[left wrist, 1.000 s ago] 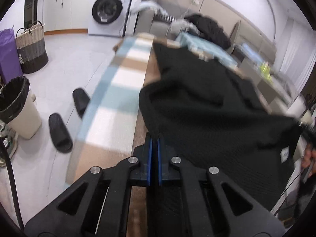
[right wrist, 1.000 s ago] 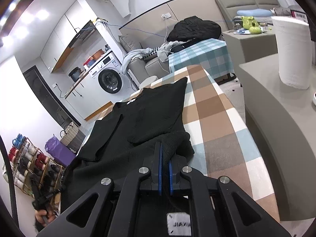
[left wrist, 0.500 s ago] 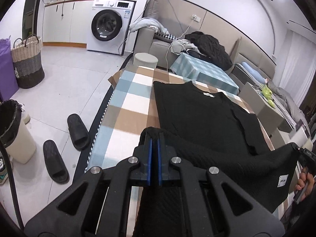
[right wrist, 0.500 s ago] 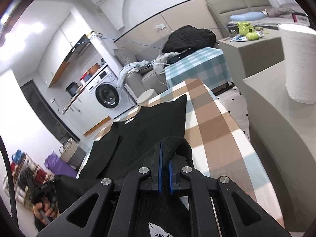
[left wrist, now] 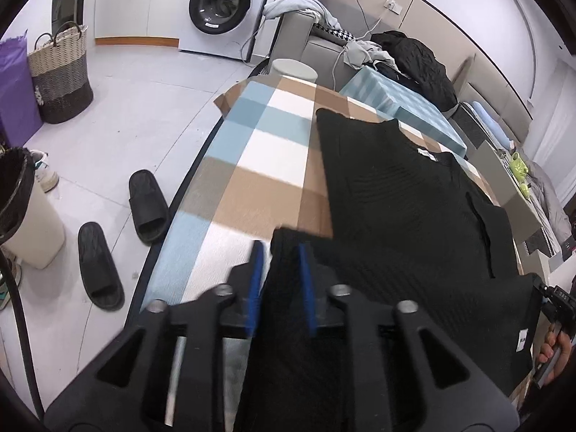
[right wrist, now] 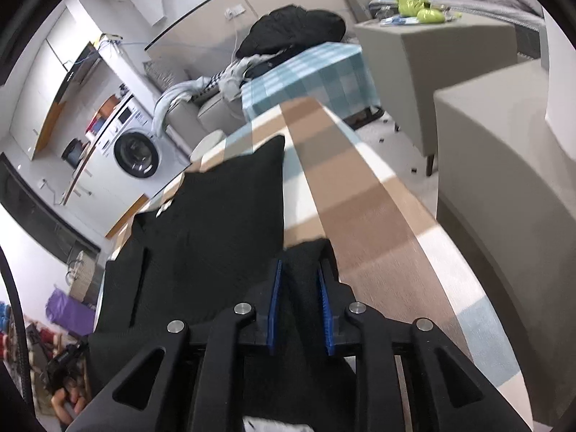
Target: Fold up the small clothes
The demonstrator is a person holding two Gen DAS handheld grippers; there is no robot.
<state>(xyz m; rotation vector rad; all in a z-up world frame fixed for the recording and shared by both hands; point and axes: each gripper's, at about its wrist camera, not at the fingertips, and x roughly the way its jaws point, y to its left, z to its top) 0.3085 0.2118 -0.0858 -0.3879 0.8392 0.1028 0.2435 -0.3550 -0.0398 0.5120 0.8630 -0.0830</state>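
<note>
Both fingers' jaws have just been opening, apart, black garment [left wrist: 396, 216] hem loose between left gripper [left wrist: 279, 280] and right gripper [right wrist: 300, 295]. Hem should be dropped square on desk [left wrist: 252, 165], corners aligned before withdrawal.

The black garment [left wrist: 396, 194] is matt ribbed knit cloth. Under it lies a checked tablecloth [left wrist: 259, 165] of soft woven fabric. The left gripper [left wrist: 279, 252] is matt black plastic with blue ridged pads [left wrist: 256, 262] and shiny metal screws [left wrist: 406, 305]. The floor [left wrist: 144, 108] is glossy tile.

No legible text or labels anywhere.
</note>
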